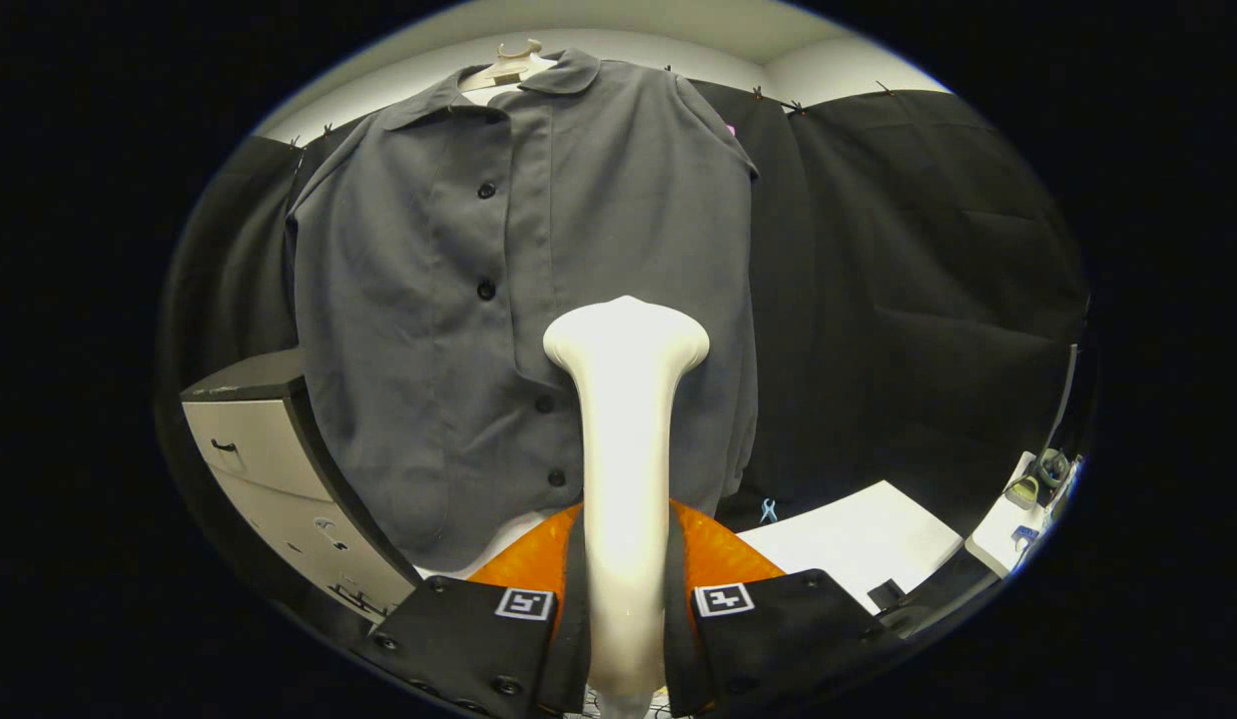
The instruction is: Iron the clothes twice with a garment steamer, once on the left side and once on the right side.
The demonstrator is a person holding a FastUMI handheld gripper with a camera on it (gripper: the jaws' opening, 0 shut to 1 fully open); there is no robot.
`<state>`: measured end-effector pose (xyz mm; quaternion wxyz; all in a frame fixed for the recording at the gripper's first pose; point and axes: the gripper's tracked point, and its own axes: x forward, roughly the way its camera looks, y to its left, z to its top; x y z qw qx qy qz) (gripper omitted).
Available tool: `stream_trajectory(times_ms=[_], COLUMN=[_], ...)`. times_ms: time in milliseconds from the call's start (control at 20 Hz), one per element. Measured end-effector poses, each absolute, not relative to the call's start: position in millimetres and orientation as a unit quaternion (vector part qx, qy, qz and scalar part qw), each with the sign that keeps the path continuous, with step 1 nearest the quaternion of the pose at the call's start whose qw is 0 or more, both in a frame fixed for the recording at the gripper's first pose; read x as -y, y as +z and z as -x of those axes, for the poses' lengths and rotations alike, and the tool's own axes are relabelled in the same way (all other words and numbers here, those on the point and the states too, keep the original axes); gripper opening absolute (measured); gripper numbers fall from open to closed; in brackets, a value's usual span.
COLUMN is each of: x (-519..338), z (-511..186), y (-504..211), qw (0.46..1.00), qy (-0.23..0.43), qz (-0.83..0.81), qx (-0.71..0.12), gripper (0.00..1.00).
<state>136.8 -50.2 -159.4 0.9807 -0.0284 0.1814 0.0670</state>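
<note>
Holding the garment steamer (626,469) by its handle, we have the tongs (626,599) pinched on it, one finger pressing each side of the pale shaft, so the grip looks firm. Its long axis runs straight ahead along the fingers and rises to the flared head, which stands in front of the lower middle of the grey shirt (518,300).

That shirt hangs on a hanger (508,62) against the booth's dark wall, buttons running down just left of the steamer head. We cannot tell whether the head touches the cloth or hangs just short of it; it overlaps the button placket near the two lowest buttons.

What the coming move turns on, as we judge it, is this: the head sits nearly on the shirt's centre line, so the left panel lies to one side of it and the right panel to the other, both reaching well above it. A pass would call for shifting sideways onto one panel and travelling along the shirt's upright length. A cabinet (269,449) stands beside the shirt's left hem, and a white desk (858,539) lies to the right below it.
</note>
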Motion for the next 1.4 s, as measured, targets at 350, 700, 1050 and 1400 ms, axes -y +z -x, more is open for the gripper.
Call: stream_trajectory(times_ms=[350, 700, 1050, 1400], x=[60, 65, 71, 72], z=[-124, -117, -105, -74], y=[-205, -234, -259, -206], qw=[0.973, 0.968, 0.964, 0.976], qy=[0.058, 0.050, 0.036, 0.043], qz=[0.029, 0.023, 0.024, 0.040], qx=[-0.220, -0.243, -0.263, -0.208], gripper=[0.38, 0.38, 0.38, 0.38])
